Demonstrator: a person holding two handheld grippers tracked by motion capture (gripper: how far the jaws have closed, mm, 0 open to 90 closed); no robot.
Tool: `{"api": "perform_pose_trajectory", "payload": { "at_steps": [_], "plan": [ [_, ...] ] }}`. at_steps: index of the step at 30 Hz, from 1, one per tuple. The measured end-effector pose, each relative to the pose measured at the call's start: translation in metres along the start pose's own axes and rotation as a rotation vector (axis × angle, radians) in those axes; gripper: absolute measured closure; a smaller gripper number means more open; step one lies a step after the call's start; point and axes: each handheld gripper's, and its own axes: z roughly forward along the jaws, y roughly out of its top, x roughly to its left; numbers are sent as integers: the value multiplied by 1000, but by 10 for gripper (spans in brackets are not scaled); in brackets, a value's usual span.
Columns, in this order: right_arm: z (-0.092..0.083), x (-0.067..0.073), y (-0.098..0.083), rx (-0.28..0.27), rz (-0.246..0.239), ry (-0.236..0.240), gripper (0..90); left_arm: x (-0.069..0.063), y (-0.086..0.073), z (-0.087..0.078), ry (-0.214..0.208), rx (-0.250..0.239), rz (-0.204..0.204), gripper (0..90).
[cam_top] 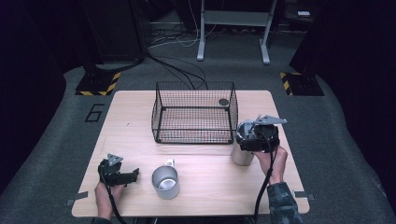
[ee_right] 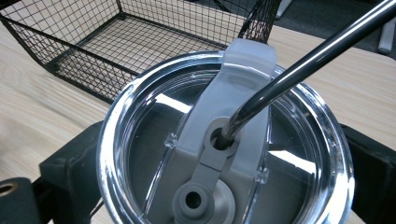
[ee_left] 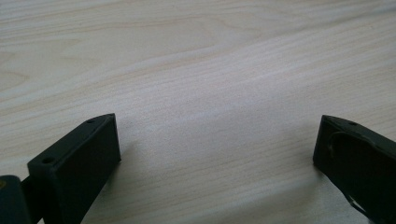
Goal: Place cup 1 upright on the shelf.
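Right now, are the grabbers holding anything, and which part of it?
The right gripper grips the steel tumbler around its lidded top. The left gripper is open over bare table.

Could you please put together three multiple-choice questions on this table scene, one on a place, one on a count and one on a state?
1. Where does the steel mug stand?
A. inside the wire basket
B. on the table in front of the basket
C. on the floor

2. How many straws pass through the tumbler lid?
A. none
B. one
C. two

3. How does the left gripper stand?
A. open over bare wood
B. shut on the mug
C. shut on a straw

Answers:
1 B: the mug stands on the table, nearer the person than the wire basket.
2 B: a single metal straw enters the lid's hole.
3 A: its jaws stand wide apart with only wood between them.
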Motion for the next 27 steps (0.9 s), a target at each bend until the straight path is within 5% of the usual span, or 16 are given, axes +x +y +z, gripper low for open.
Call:
{"api": "perform_pose_trajectory", "payload": {
  "at_steps": [27],
  "plan": [
    [-16,15,22,-5,-41,68,35,-2,0,1,8,-12,-19,6]
  ]
}}
